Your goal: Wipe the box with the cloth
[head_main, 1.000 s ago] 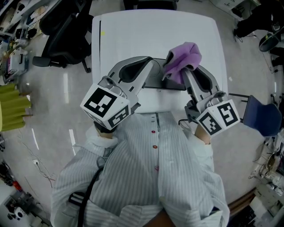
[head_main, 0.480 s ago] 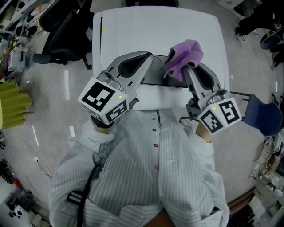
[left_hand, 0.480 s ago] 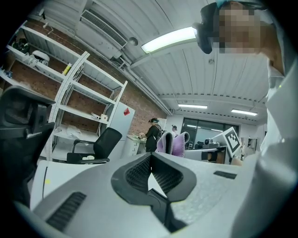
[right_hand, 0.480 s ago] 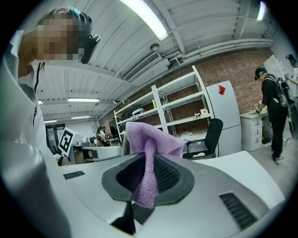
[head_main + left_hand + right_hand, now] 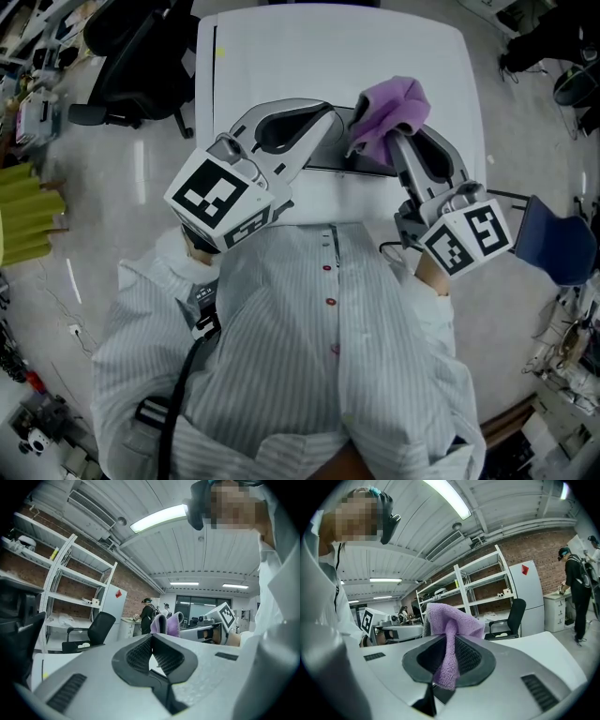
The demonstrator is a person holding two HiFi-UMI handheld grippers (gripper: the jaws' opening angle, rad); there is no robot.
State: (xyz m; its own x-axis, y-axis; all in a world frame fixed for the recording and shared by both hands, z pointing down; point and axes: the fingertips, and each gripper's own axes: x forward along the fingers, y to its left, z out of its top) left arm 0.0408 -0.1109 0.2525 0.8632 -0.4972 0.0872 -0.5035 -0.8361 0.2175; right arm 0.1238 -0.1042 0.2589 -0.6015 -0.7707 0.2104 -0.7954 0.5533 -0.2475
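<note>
Here, right gripper (image 5: 388,142): jaws clamped on the cloth (image 5: 392,108)
cloth: purple, bunched above the jaw tips, one tail hanging down between the pads
left gripper (image 5: 325,120): jaws pressed together, nothing between them
box (image 5: 336,157): dark, flat on the white table (image 5: 281,56), partly under both grippers' tips

I see only a dark sliver of the box (image 5: 333,157), centre frame; cloth (image 5: 392,108) and left gripper (image 5: 325,122) cover the rest.
</note>
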